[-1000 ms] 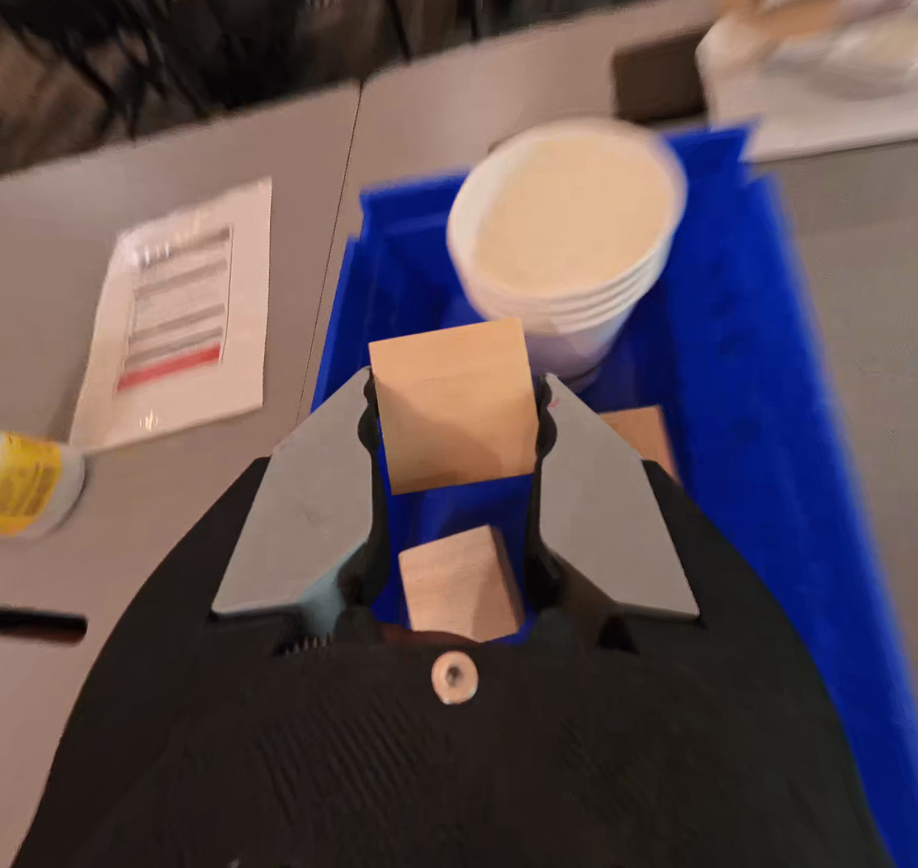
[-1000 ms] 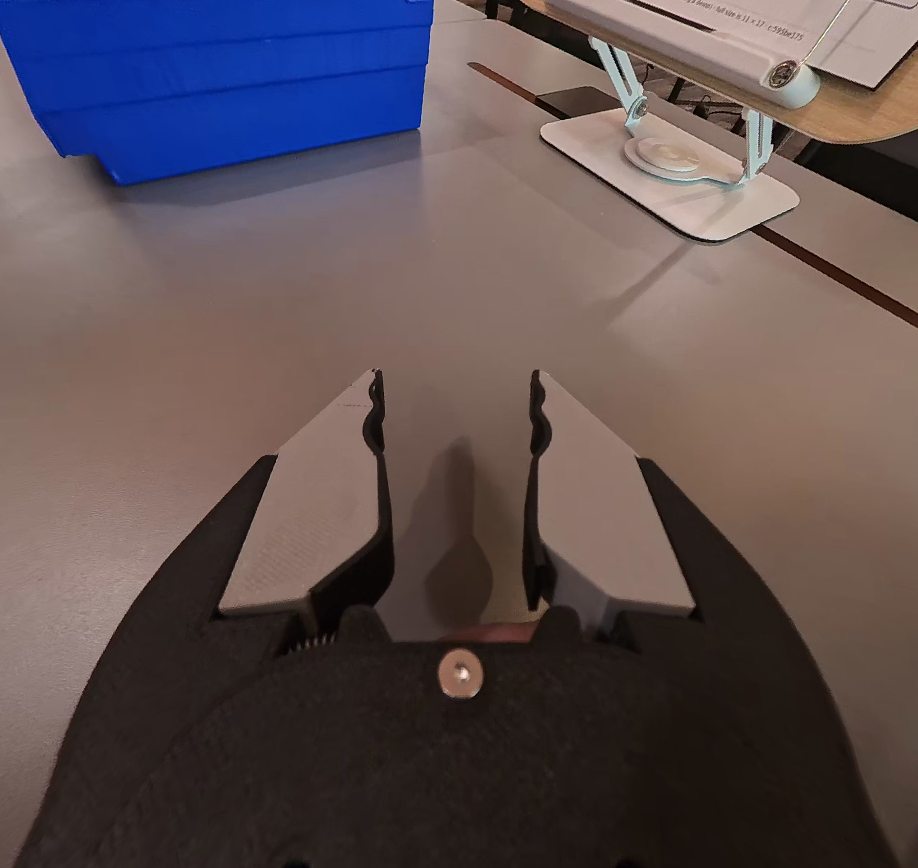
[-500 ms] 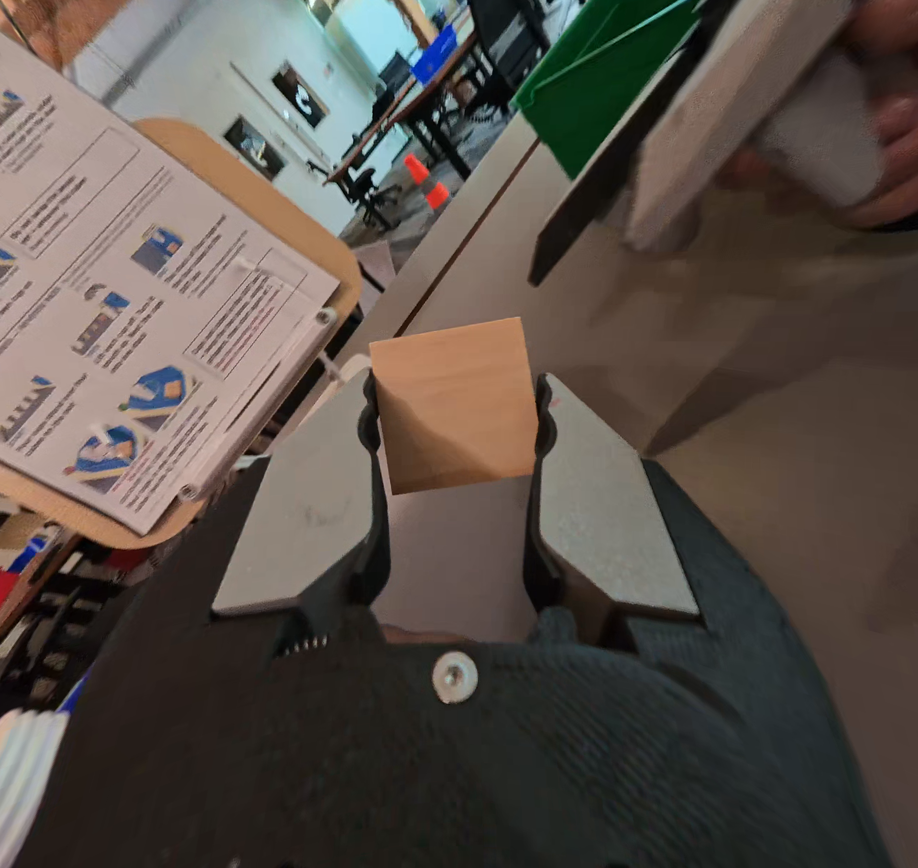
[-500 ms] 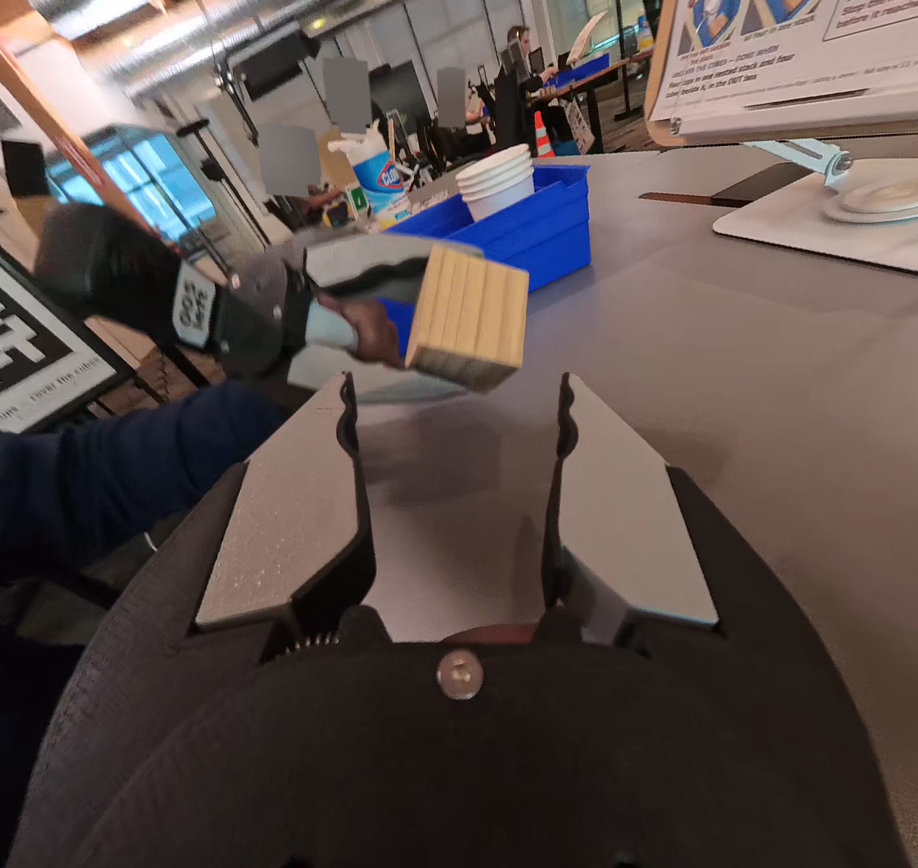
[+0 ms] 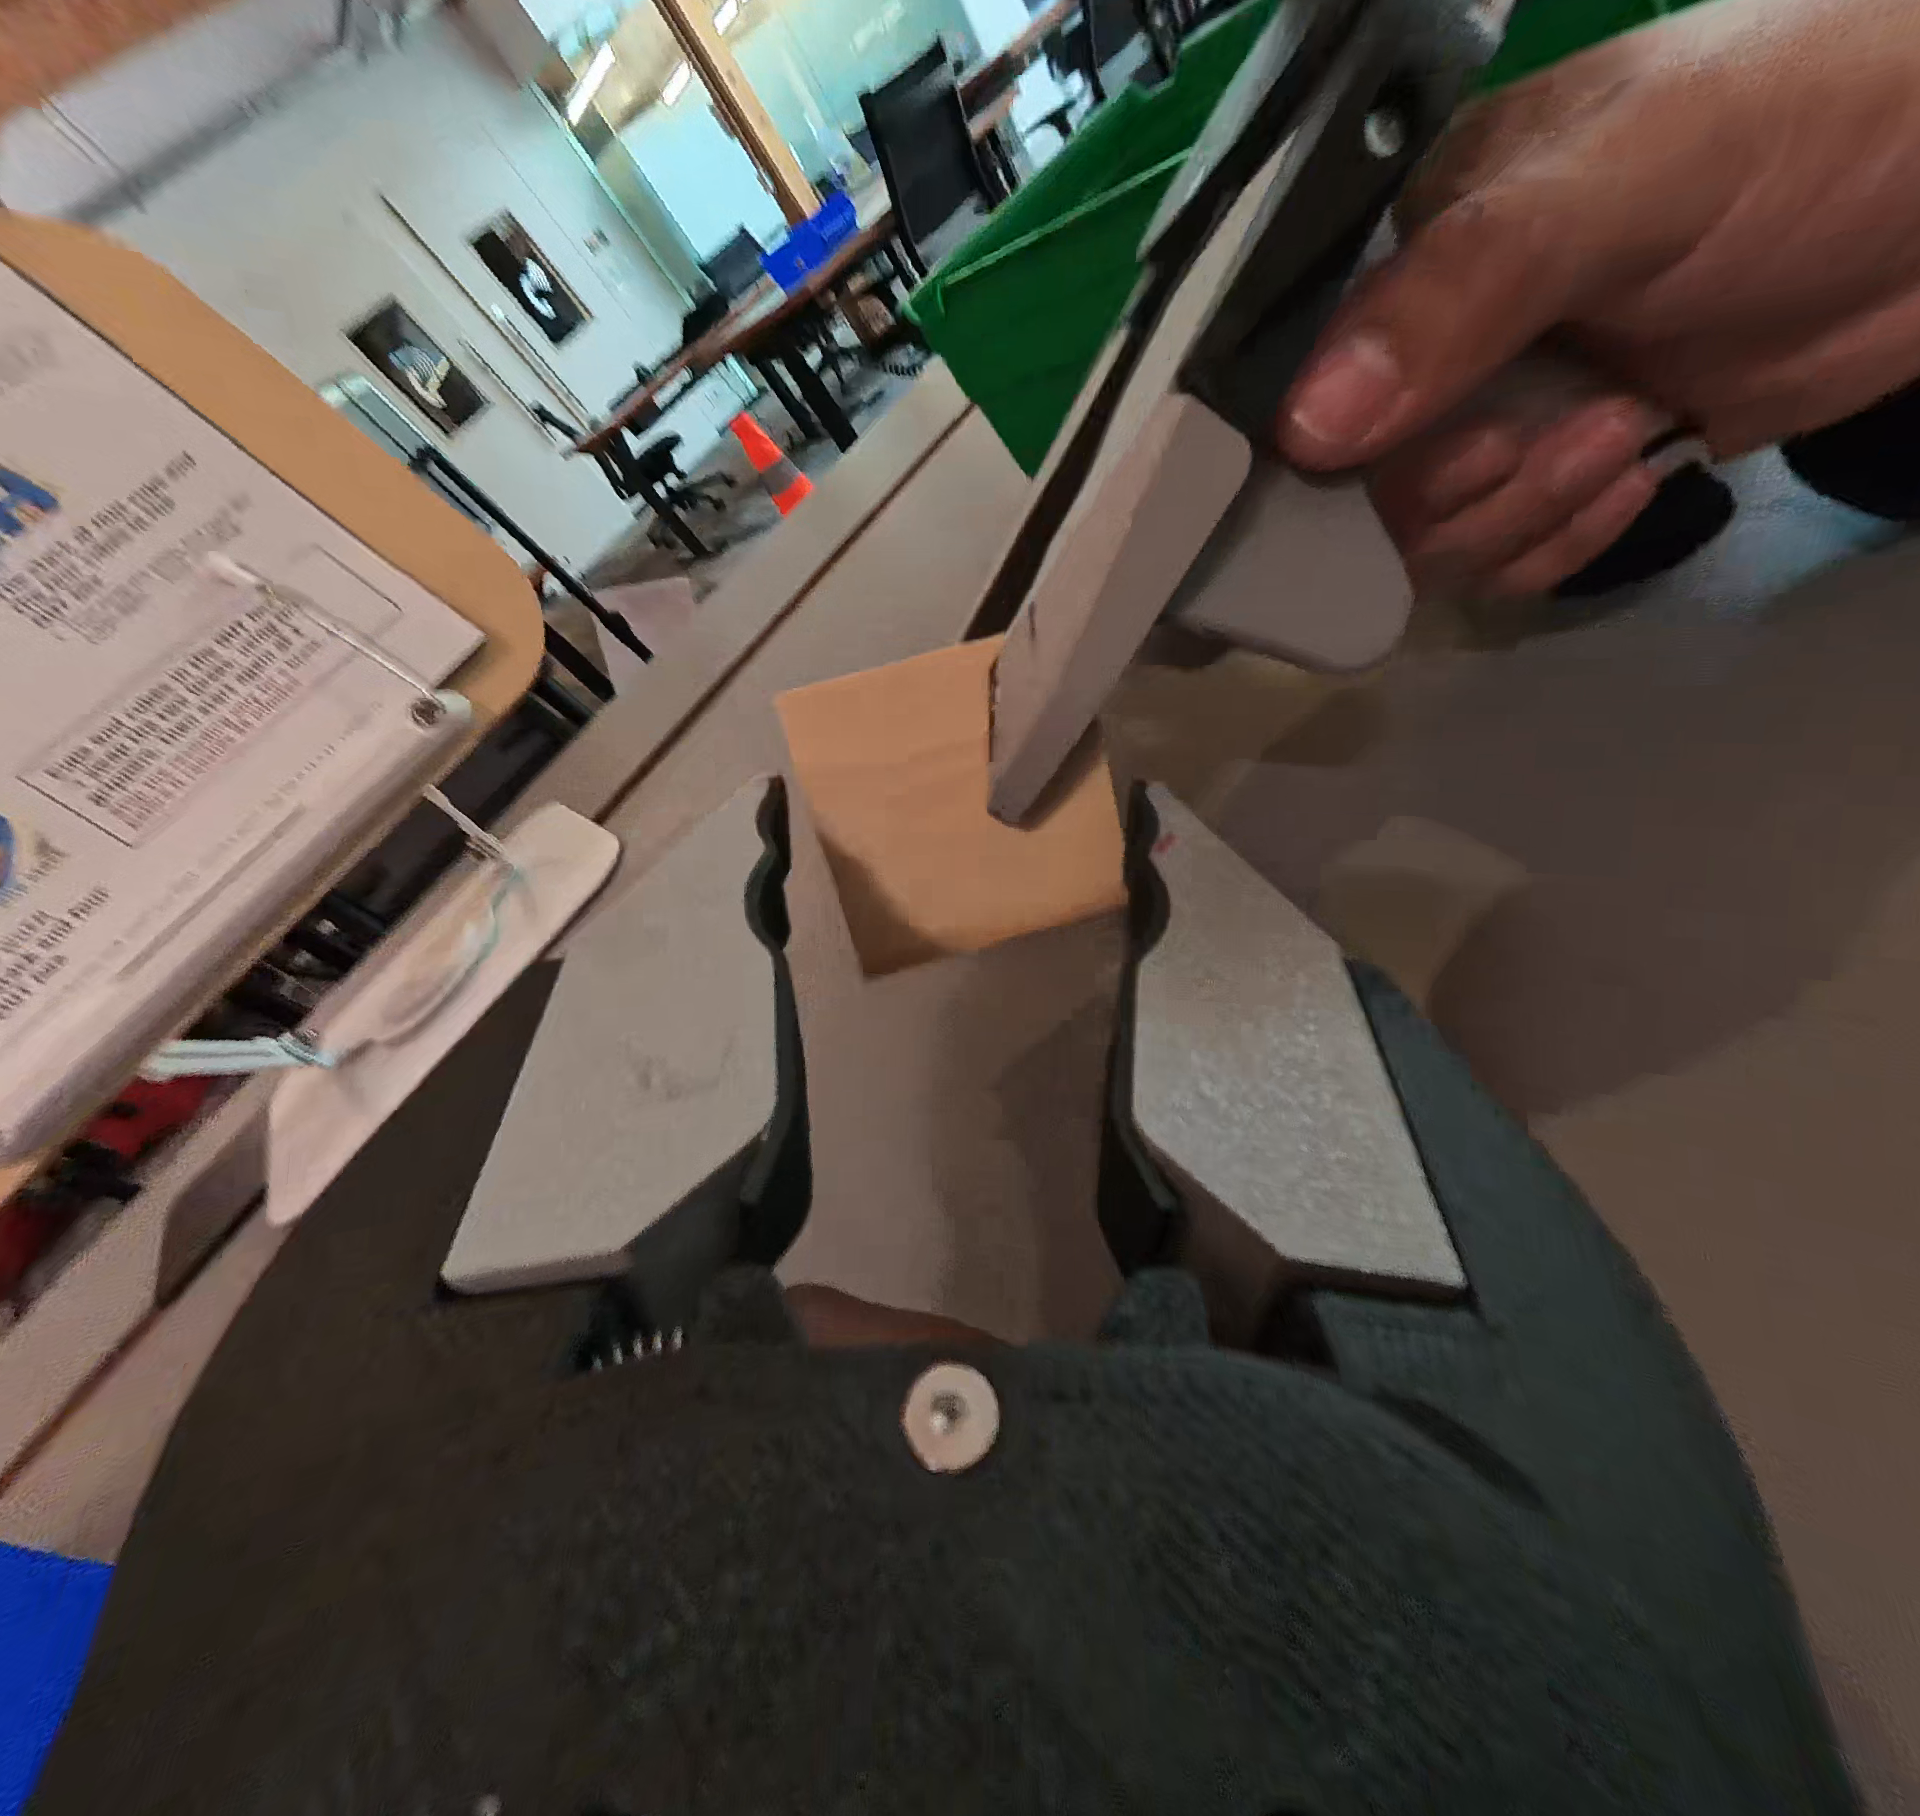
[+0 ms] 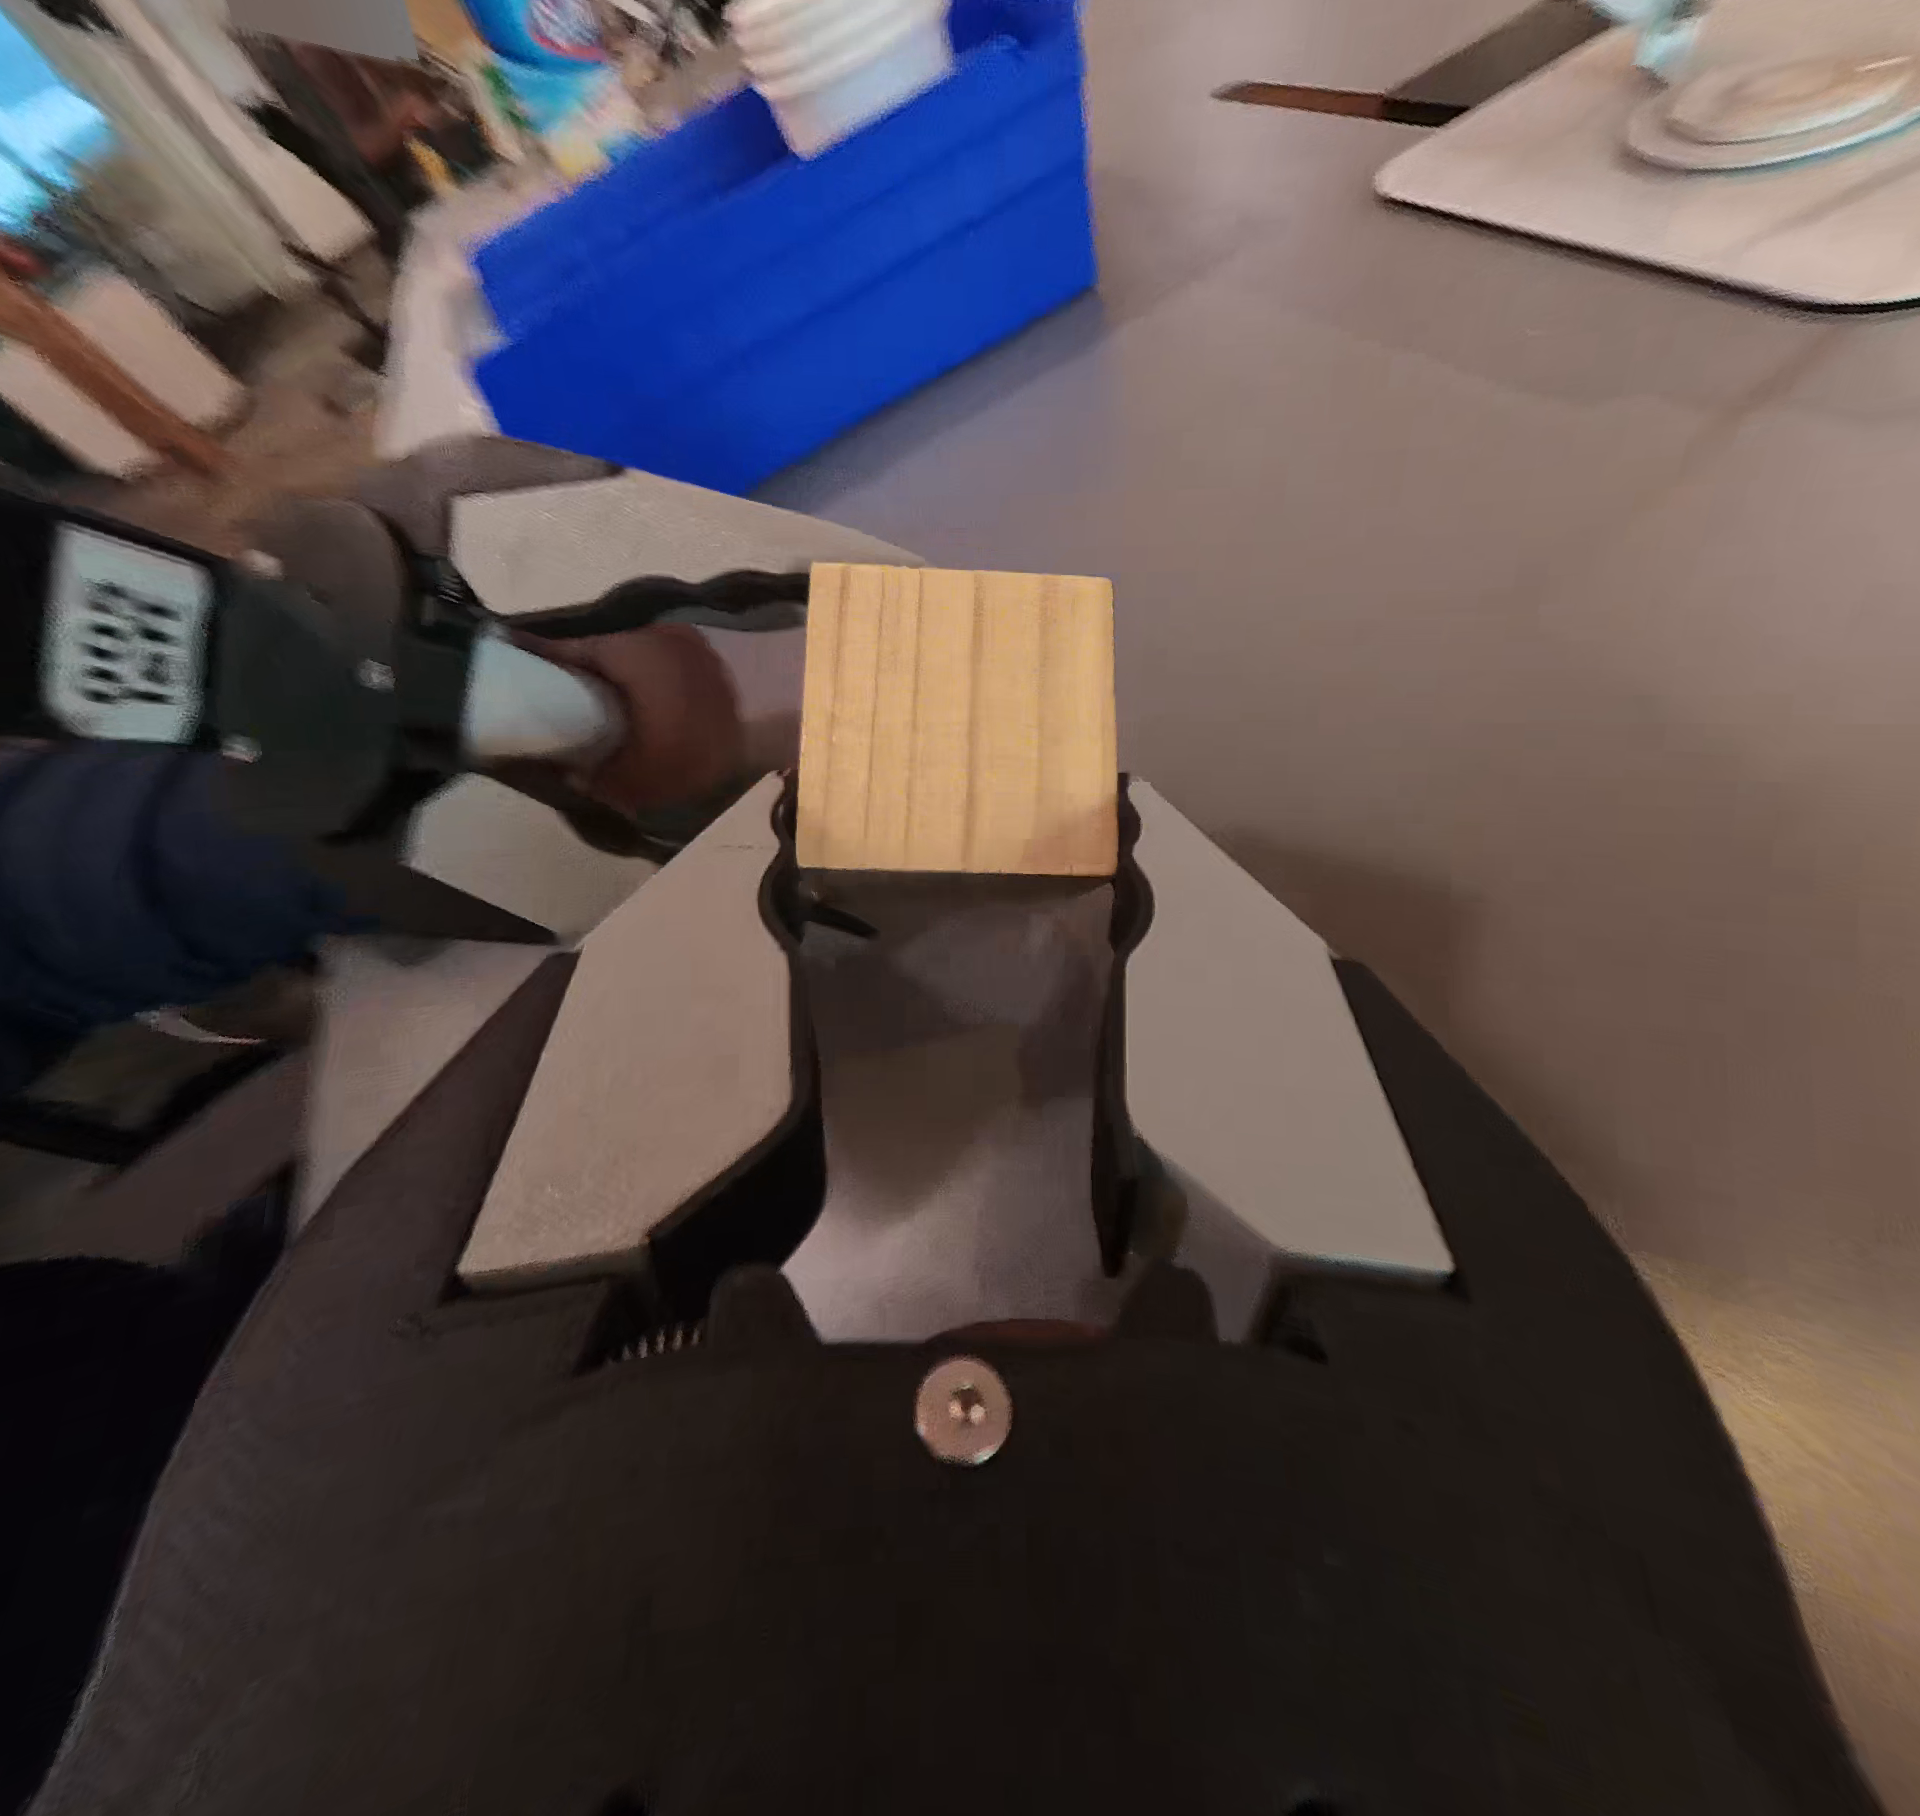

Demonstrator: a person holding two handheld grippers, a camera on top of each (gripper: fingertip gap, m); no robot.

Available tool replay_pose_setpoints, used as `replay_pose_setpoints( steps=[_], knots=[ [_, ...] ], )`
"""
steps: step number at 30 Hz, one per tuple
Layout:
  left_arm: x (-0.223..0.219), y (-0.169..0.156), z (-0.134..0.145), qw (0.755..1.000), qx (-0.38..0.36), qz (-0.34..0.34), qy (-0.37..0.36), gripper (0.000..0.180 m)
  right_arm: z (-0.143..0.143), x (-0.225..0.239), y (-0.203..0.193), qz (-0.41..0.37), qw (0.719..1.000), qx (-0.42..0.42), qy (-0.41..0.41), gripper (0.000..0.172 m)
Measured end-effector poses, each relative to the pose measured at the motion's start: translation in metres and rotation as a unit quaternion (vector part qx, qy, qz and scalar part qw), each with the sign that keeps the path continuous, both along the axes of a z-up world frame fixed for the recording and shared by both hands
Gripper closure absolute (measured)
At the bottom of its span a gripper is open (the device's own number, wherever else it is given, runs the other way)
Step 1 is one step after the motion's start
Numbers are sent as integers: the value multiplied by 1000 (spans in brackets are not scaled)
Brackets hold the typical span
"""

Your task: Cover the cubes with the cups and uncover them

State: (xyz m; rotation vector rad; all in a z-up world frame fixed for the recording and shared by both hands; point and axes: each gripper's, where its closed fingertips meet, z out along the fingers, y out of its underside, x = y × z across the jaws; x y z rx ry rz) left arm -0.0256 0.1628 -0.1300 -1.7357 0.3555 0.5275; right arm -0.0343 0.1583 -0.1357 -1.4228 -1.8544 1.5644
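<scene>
A light wooden cube sits between my left gripper's fingertips, above the grey table. It touches the right pad and is turned a little away from the left pad lower down. In the right wrist view my right gripper is shut on the same cube, both pads against its sides. The left gripper reaches in from the left, one finger along the cube's top edge and one below it. One right gripper finger crosses the cube's face in the left wrist view. A stack of white cups stands in the blue bin.
A person's hand holds the right gripper. A document stand with a printed sheet is at the left, and its white base shows at the far right. A green bin stands behind. A spray bottle is beyond the blue bin.
My left gripper carried the cube from the blue bin over the table. My right gripper opened wider, came up to the cube and closed on it. The cube turned slightly between the left fingers.
</scene>
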Motion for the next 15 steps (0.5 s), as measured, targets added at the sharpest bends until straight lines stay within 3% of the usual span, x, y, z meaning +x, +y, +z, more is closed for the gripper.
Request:
replay_pose_setpoints(
  steps=[1,6,10,15],
  knots=[
    [-4,0,-4,1000,-12,6,-9,116,-4,-2,13,-28,999,46,-3,115],
    [-41,-14,1,998,-8,70,-1,145,-23,3,72,-130,967,215,-44,116],
    [-67,-22,3,992,-7,124,-21,146,-27,8,86,-154,964,204,-71,115],
    [-75,-24,-4,989,-23,144,-9,149,-38,25,95,-165,957,217,-101,115]
  ],
)
